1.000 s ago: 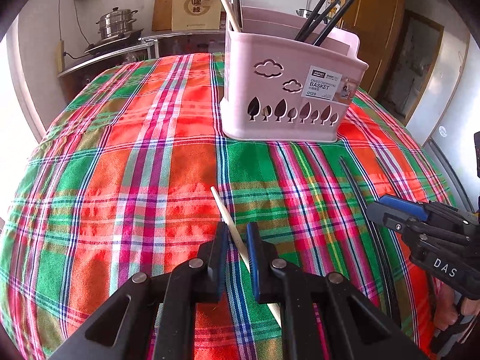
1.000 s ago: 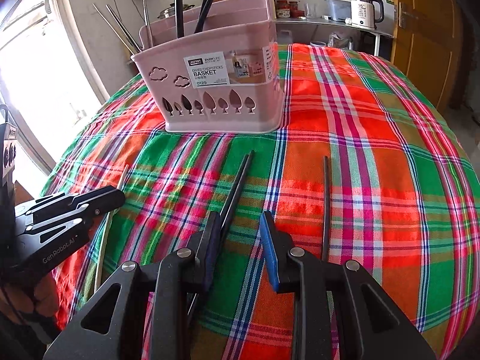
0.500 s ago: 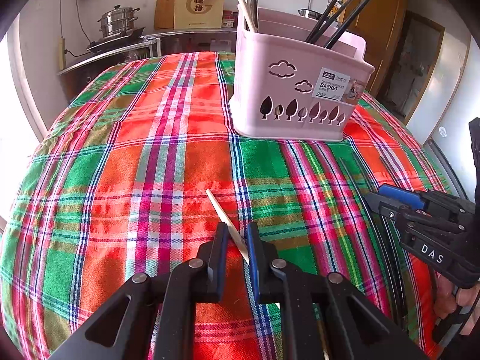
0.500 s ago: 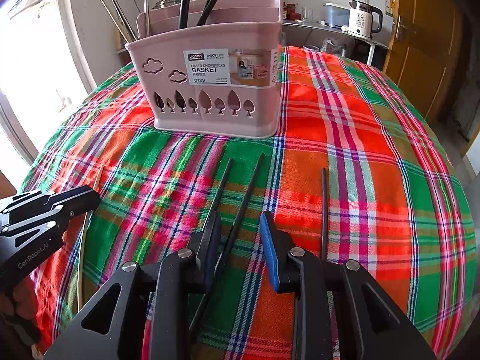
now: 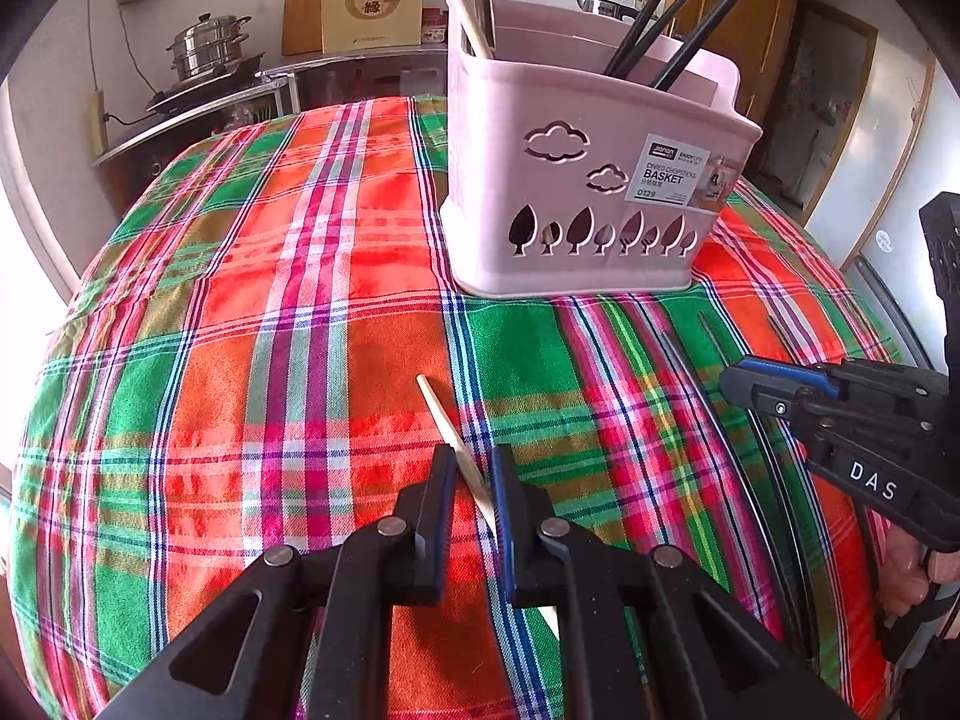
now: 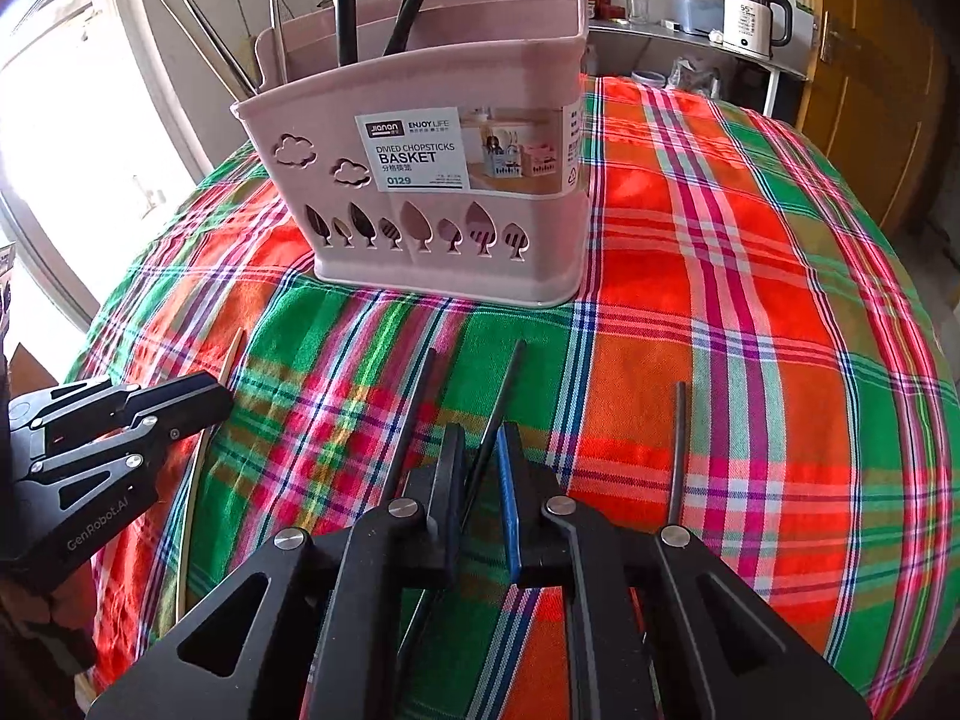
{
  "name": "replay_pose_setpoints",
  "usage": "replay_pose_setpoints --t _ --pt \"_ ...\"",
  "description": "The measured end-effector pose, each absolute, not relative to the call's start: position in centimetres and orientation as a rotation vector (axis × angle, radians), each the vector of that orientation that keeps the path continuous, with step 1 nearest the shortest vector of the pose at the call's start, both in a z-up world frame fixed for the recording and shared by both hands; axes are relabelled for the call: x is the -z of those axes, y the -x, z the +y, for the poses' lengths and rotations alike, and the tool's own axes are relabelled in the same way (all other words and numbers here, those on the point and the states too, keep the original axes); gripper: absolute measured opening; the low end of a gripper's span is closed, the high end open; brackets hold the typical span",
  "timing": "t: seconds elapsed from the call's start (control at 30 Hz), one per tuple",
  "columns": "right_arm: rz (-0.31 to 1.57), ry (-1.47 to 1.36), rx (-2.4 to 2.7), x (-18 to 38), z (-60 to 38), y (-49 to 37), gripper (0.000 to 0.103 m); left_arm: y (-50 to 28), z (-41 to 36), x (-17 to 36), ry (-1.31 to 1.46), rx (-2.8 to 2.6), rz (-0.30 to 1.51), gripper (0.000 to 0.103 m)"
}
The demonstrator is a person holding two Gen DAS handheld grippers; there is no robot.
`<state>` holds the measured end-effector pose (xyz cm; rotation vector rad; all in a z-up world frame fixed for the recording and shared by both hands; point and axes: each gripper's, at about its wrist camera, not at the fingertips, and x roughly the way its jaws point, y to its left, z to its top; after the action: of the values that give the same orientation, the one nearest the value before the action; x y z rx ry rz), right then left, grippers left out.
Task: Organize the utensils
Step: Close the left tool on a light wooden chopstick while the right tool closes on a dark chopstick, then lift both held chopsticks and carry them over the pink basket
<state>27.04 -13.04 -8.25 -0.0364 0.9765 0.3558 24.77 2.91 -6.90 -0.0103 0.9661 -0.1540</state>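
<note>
A pink divided chopstick basket (image 5: 594, 180) (image 6: 444, 180) stands on the plaid tablecloth and holds wooden, metal and black chopsticks. My left gripper (image 5: 471, 468) is shut on a wooden chopstick (image 5: 447, 420) that points toward the basket. My right gripper (image 6: 480, 450) is shut on a black chopstick (image 6: 504, 390). Another black chopstick (image 6: 414, 408) lies just left of it, and a third (image 6: 678, 450) lies to the right. The right gripper also shows in the left wrist view (image 5: 840, 414), the left gripper in the right wrist view (image 6: 120, 420).
The round table's plaid cloth (image 5: 240, 330) falls away at the edges. A counter with a steel pot (image 5: 207, 54) stands behind on one side, a shelf with a kettle (image 6: 753, 18) on the other. A wooden door (image 6: 870, 90) is at the right.
Both grippers have closed on their chopsticks: the left on the wooden one, the right on a black one. Both have moved closer to the basket.
</note>
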Motion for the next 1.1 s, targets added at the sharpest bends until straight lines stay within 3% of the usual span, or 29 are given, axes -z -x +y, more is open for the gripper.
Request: replay_pose_setpoints --t 0.8,1.1 --pt "0.993 0.055 -0.359 8.3 -12.7 -26.3 0.011 -27.5 3.3 6.8 0.099 0.191 1.035 0.012" --pt "0.985 0.059 -0.362 8.3 -12.7 -26.2 0.009 -28.9 1.6 6.9 -0.005 0.125 1.016 0.01"
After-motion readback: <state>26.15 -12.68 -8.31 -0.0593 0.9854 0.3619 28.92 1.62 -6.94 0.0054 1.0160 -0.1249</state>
